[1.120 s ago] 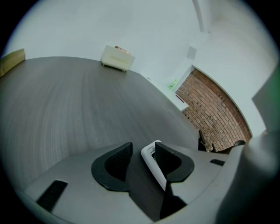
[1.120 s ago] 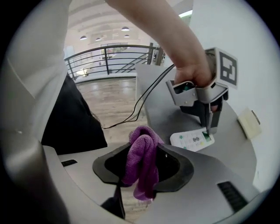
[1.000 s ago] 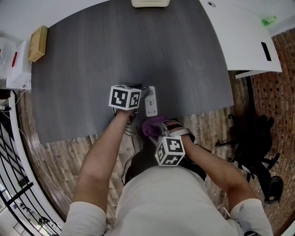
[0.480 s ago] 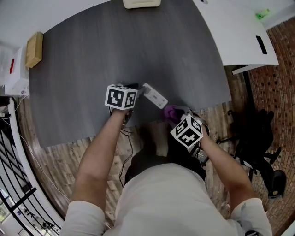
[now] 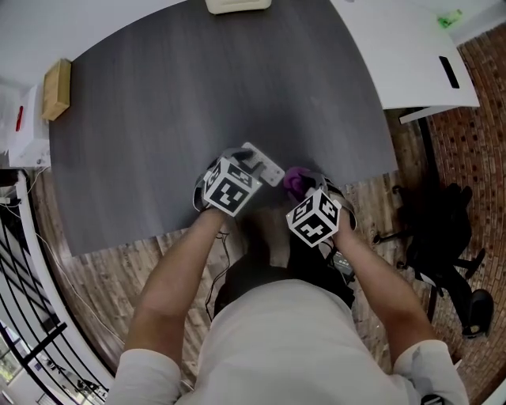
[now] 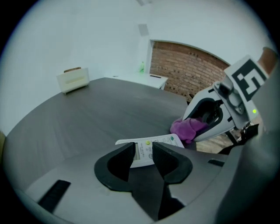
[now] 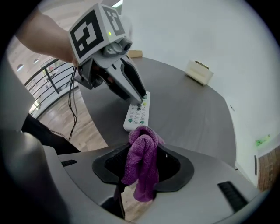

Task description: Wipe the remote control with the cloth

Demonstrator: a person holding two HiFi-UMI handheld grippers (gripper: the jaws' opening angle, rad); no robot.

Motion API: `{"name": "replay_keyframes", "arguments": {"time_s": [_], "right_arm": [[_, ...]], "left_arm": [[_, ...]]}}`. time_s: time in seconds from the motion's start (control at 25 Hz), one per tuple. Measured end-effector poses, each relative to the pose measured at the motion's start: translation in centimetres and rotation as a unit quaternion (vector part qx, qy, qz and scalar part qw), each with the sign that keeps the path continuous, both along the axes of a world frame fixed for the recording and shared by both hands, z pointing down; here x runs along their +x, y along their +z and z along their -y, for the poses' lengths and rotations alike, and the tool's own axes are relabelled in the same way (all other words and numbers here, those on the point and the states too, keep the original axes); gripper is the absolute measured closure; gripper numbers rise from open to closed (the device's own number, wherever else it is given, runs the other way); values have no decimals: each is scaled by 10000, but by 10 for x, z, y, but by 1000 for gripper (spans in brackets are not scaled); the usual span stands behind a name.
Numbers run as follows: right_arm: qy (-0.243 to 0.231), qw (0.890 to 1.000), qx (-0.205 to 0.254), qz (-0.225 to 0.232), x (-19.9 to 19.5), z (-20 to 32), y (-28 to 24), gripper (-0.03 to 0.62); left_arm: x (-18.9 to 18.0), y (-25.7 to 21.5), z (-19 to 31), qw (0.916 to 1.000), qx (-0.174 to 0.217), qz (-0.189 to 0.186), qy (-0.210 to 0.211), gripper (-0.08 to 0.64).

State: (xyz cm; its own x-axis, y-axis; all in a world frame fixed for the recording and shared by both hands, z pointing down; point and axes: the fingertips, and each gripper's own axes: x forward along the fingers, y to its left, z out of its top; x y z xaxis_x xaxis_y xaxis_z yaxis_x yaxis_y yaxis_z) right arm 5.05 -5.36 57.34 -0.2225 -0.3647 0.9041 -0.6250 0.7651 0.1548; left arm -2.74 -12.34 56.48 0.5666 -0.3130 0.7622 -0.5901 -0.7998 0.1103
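Observation:
The white remote control (image 5: pixel 266 164) lies slantwise on the dark grey table (image 5: pixel 198 95) near its front edge. My left gripper (image 5: pixel 247 160) reaches down over the remote's far end; its jaws are closing with that end (image 6: pixel 142 151) between them, and I see no pad pressing on it. My right gripper (image 5: pixel 304 186) is just right of the remote, shut on a bunched purple cloth (image 7: pixel 142 157). The cloth (image 5: pixel 294 180) hangs close to the remote's near end (image 7: pixel 138 114) without touching it. The left gripper view shows the cloth (image 6: pixel 188 128) beside the remote.
A cream box (image 5: pixel 237 5) stands at the table's far edge and a wooden block (image 5: pixel 57 77) at its far left. A white desk (image 5: pixel 411 55) adjoins on the right, with a black chair (image 5: pixel 443 229) below it. Wooden floor shows past the front edge.
My left gripper has moved right, over the remote, and its jaws have narrowed. The right gripper carried the cloth from near my body to the remote's right. The remote turned slantwise.

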Motion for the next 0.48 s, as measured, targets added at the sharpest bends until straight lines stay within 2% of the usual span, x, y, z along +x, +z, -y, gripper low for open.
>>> {"name": "replay_keyframes", "arguments": {"time_s": [0.12,0.32,0.4,0.48], "right_arm": [[-62,9999,87,-98,-5,-1,-1,420],[41,9999,-83,128,-22,-21,-1,420],[-142,9993,-190,284,-36,-32,-1,420],[-525,9954,-413,688,-52,-46,-6,420]], "left_arm": [[2,4,0,9996,-44,-143,-254,431],[1,3,-2,9987,18,-206,-471,434],[1,3,-1,9984,43,-236,-520,439],[2,3,-2,9984,32,-257,-504,439]]}}
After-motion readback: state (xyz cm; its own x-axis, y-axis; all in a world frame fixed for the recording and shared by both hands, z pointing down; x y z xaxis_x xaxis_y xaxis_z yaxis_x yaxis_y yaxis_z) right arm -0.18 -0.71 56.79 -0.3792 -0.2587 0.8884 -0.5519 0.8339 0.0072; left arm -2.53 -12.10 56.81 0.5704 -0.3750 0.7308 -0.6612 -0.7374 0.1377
